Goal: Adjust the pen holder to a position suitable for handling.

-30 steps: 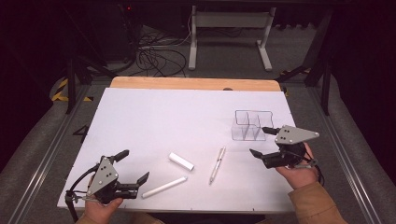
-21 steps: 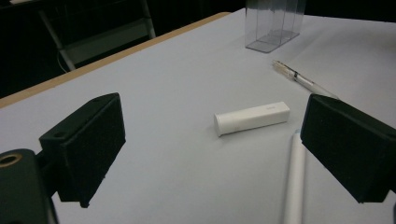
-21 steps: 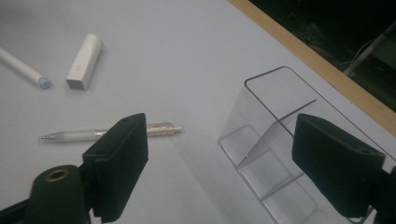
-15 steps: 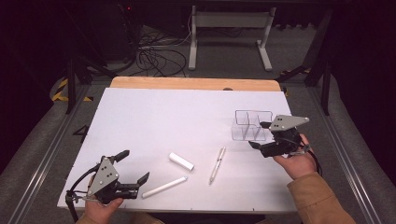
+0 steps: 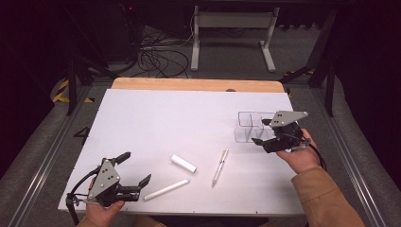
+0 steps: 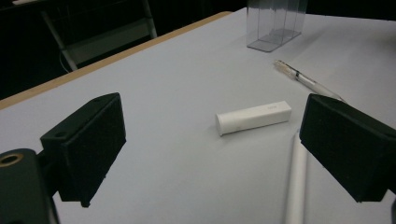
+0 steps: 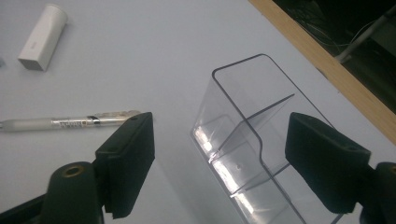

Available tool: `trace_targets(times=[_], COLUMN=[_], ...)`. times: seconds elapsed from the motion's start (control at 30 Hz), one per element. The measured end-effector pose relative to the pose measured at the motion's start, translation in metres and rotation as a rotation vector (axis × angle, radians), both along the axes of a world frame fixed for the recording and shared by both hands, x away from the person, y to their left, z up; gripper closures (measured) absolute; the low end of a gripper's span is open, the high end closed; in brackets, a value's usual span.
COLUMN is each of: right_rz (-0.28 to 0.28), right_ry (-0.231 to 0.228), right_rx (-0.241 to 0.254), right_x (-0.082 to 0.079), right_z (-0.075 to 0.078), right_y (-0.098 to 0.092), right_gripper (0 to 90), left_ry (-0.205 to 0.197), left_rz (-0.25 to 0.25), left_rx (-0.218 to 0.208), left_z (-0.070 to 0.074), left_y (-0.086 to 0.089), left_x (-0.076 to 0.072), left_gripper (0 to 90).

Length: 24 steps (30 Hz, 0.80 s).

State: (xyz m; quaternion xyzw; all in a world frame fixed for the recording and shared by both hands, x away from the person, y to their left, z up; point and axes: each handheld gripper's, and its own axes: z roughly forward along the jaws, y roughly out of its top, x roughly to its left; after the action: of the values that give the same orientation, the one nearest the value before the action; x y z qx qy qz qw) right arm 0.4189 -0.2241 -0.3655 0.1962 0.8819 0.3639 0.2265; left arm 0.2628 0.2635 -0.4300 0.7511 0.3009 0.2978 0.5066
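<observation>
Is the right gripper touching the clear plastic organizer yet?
Apart. In the right gripper view, the clear organizer stands between the right gripper jaws, which have just been closing, with gaps either side.

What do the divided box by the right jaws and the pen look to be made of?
The divided box: clear rigid plastic, glossy by the look of it; the table shows through its walls and bright glints run along its edges. The pen: probably plastic too, with a frosted white barrel and a see-through front section; a darker band shows there, material unclear.
</observation>
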Motion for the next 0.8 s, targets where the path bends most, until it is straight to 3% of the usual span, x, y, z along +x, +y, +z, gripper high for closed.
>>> trace_targets(times=[0.8], right_rz=[0.002], right_ry=[0.039], right_rx=[-0.06], right_x=[0.025], right_z=[-0.004], right_y=[-0.003], right_gripper=[39.3], left_ry=[0.0], left_rz=[0.002], left_rx=[0.005], left_z=[0.0], left_y=[0.0], left_x=[0.001], left_gripper=[7.9])
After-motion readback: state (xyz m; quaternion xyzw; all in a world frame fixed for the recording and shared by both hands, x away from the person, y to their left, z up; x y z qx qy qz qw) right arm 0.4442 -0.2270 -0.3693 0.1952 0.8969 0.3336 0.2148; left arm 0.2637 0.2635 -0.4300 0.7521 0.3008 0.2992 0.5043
